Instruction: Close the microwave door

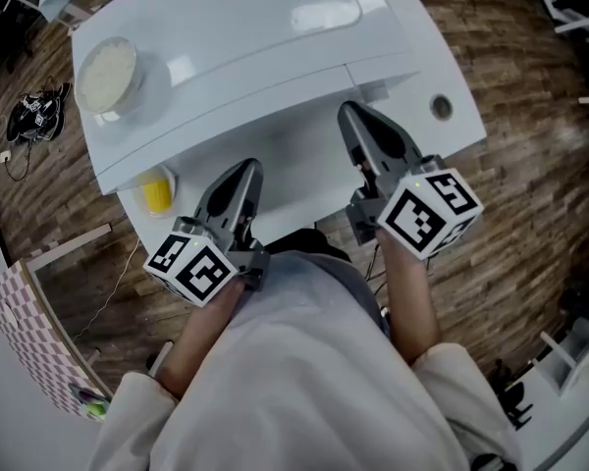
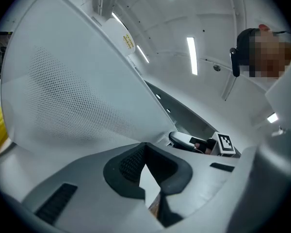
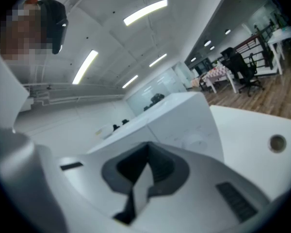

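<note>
A white microwave [image 1: 245, 27] stands on a white table [image 1: 442, 67]. Its door [image 1: 236, 116] runs along the front, with a small step showing at its right end; I cannot tell whether it is fully closed. My left gripper [image 1: 247, 172] is shut and empty, tips just before the door's lower middle. In the left gripper view the door's dotted mesh window [image 2: 72, 101] fills the left, close to the left gripper [image 2: 145, 147]. My right gripper [image 1: 351, 114] is shut and empty, near the door's right end. The right gripper view shows the right gripper [image 3: 146, 147] before the microwave's control panel [image 3: 194, 130].
A pale round plate [image 1: 106, 74] sits on the microwave's top at the left. A yellow cup [image 1: 157, 192] stands on the table below the door's left end. A round cable hole [image 1: 441, 106] lies in the tabletop at right. Wooden floor surrounds the table.
</note>
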